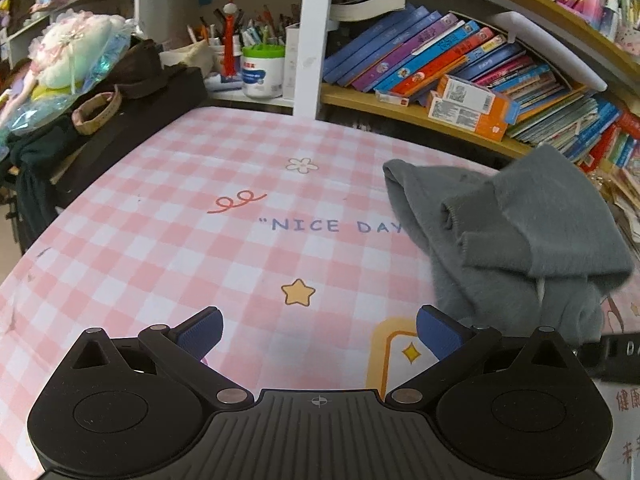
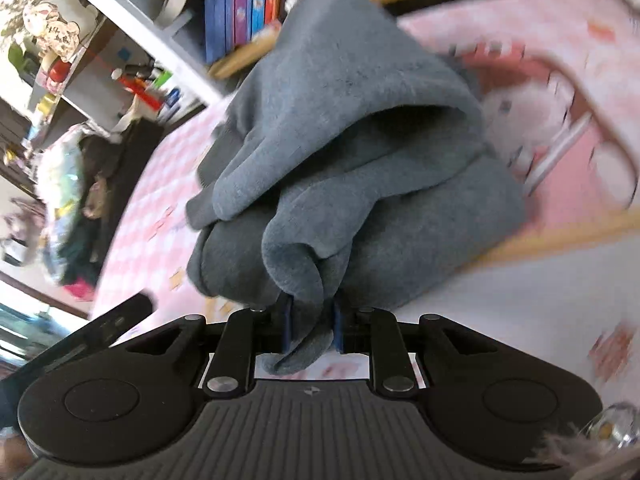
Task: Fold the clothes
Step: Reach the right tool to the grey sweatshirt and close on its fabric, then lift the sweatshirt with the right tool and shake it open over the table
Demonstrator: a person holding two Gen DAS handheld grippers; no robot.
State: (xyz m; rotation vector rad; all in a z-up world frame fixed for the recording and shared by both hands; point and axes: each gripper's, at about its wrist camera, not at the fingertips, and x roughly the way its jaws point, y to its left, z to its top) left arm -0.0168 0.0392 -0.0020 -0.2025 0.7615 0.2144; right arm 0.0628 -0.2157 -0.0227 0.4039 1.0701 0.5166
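Observation:
A fuzzy grey garment (image 1: 516, 232) lies bunched in loose folds on the right of the pink checked tablecloth (image 1: 200, 240). My left gripper (image 1: 319, 334) hovers low over the cloth, open and empty, its blue pads (image 1: 438, 334) just left of the garment's near edge. In the right wrist view the same grey garment (image 2: 352, 152) fills the middle, lifted and hanging in a heap. My right gripper (image 2: 311, 326) is shut on a fold of it, the fabric pinched between the blue pads (image 2: 285, 326). That view is tilted and motion-blurred.
A shelf of leaning books (image 1: 460, 64) and orange boxes (image 1: 472, 106) runs along the back right. A pen holder and a white tub (image 1: 262, 72) stand at the back. A dark box with a plush doll (image 1: 76, 52) and clothes borders the left edge. The other gripper's dark body (image 1: 616, 356) shows at right.

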